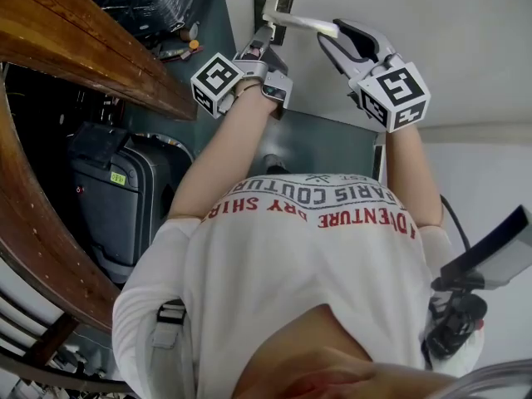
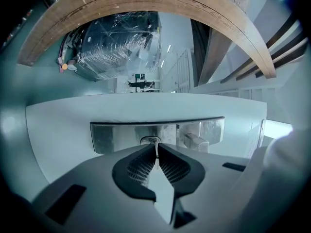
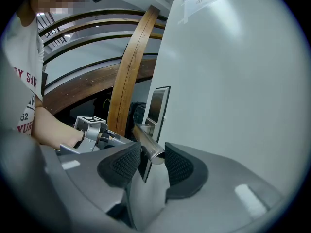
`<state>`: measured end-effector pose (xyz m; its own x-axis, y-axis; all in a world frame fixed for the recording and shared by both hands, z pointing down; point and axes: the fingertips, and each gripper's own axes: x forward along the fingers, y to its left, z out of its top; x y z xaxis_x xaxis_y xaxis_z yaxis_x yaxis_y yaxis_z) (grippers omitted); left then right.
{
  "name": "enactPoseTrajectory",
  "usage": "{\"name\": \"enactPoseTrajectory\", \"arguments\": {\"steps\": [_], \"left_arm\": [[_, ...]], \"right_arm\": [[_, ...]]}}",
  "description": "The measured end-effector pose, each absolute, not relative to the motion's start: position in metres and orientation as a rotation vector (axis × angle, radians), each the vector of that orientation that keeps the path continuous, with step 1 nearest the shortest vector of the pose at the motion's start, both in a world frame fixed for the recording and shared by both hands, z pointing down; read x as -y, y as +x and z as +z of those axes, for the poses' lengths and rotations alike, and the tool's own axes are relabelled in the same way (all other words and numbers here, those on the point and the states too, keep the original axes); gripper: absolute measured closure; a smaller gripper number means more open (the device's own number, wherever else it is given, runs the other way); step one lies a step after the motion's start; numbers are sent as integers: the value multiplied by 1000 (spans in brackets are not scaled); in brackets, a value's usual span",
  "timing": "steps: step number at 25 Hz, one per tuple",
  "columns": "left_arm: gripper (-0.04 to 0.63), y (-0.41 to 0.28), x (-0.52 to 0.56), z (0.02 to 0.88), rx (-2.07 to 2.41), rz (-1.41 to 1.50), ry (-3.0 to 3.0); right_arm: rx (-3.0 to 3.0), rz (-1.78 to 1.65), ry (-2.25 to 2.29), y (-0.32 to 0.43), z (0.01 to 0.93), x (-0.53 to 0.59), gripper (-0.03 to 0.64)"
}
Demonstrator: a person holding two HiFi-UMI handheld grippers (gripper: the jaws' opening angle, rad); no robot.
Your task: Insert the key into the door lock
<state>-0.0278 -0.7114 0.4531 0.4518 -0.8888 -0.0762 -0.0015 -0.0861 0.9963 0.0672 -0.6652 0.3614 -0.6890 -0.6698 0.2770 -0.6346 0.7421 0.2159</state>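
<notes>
Holding the key (image 2: 156,155) edge-on between pads pressed together on it, the left tongs (image 2: 156,149) point its thin blade straight at the keyhole (image 2: 150,141) in the metal lock plate (image 2: 116,136) on the near edge of the white door (image 3: 233,81). The blade tip reaches the mouth of the keyhole. Whether it has gone in at all cannot be told, since the tong tips cover the meeting point.

Just right of the keyhole, the lever door handle (image 3: 146,139) sticks out from the plate. The right tongs (image 3: 152,152) are closed around its free end, one ribbed pad on each side, which looks meant to steady the door.

By my reading, the pick-up and the lining-up are done: the key is gripped, aimed and at the lock. What is left is the insertion itself, pushing the blade fully home along the line it already has. Little of the blade looks buried so far.
</notes>
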Motion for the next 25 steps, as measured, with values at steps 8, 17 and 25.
{"name": "enactPoseTrajectory", "arguments": {"steps": [8, 17, 25], "left_arm": [[492, -39, 703, 460, 865, -769, 1736], [586, -32, 558, 362, 923, -260, 2451], [594, 17, 356, 353, 834, 274, 2849]], "right_arm": [[2518, -159, 1062, 78, 375, 672, 469], [2576, 36, 1030, 73, 358, 549, 608], [2679, 232, 839, 39, 374, 349, 615]]}}
